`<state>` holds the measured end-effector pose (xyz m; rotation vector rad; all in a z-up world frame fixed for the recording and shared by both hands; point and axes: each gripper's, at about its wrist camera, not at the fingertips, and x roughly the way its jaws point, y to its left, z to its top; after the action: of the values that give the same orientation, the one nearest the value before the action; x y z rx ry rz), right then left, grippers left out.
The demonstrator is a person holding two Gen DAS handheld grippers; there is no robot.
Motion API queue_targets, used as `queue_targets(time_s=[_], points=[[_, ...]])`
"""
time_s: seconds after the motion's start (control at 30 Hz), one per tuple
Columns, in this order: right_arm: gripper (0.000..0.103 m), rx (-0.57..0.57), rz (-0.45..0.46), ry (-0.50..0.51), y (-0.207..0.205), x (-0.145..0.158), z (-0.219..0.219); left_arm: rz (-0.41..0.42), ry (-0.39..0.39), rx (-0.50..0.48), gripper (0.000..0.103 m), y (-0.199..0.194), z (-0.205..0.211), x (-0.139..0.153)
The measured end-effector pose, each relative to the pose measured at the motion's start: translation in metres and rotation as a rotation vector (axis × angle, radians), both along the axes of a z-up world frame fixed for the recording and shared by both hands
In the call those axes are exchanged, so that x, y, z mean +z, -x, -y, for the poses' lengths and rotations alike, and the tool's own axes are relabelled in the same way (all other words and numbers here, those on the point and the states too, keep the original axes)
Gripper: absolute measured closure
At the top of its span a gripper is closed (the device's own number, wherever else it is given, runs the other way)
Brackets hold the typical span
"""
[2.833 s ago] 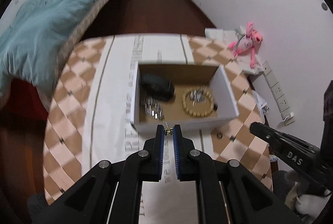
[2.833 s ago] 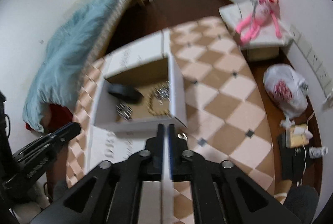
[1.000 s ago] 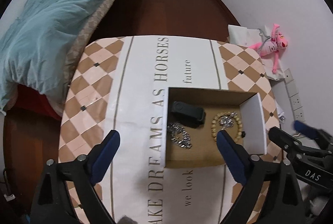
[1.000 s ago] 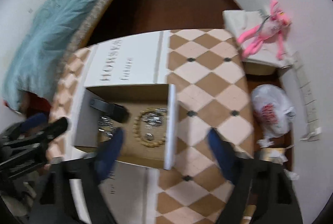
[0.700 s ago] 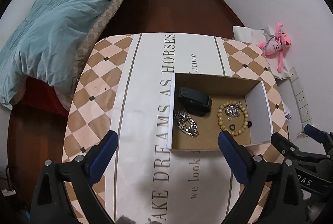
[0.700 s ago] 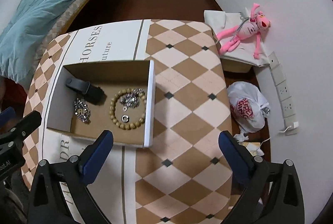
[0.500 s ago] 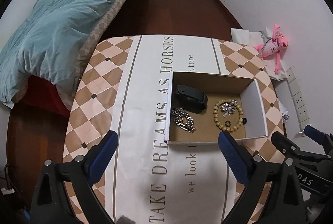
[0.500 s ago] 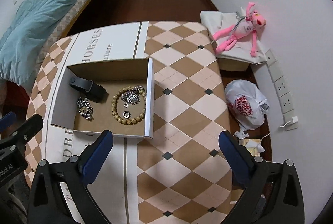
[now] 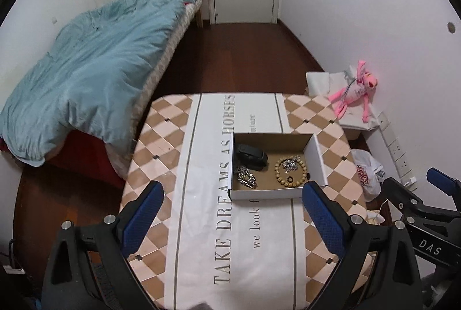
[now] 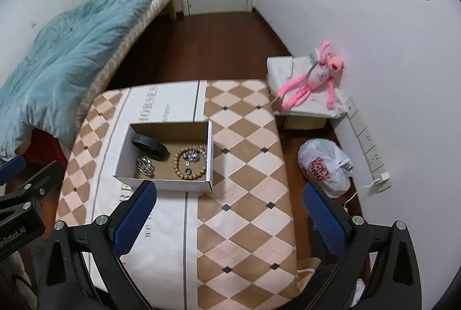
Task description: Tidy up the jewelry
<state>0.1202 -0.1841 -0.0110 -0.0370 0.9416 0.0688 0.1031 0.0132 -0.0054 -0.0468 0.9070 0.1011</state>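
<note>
Left tongs [image 9: 232, 206] spread wide, empty, high above bench [image 9: 201, 223]. Right tongs [image 10: 230, 206] likewise spread, empty. Ahead on bench: open box [image 9: 275, 193] holding bead bracelet [image 9: 290, 169], chain [image 9: 245, 178], black band [image 9: 251, 156]. Bed [image 9: 86, 79] left, pink toy [image 10: 311, 85] right.

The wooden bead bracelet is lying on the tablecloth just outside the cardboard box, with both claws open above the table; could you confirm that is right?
Not quite: the wooden bead bracelet lies inside the cardboard box, on its floor beside the silver chain, as the right wrist view shows. The rest holds: the left claw and the right claw are both open above the table.
</note>
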Motion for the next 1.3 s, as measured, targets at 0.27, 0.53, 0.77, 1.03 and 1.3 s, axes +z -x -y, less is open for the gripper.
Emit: queue_targets(time_s=[0.27,0.53,0.77,1.03,1.3], points=[[0.000,-0.003,0.095,-0.005,0.041,0.052,0.005,0.068,0.018,-0.008,0.005,0.036,0.002,0.042],[0.000,0.003,0.138,-0.008,0.072,0.082,0.005,0.106,0.040,-0.012,0.005,0.065,0.004,0.069],[0.000,0.008,0.151,-0.013,0.089,0.094,0.006,0.121,0.038,-0.003,0.005,0.078,0.006,0.080],[0.000,0.006,0.148,-0.006,0.090,0.095,0.008,0.102,0.036,-0.004,0.005,0.077,0.007,0.076],[0.000,-0.007,0.138,0.012,0.068,0.088,0.004,0.059,0.018,0.005,0.005,0.056,0.007,0.064]])
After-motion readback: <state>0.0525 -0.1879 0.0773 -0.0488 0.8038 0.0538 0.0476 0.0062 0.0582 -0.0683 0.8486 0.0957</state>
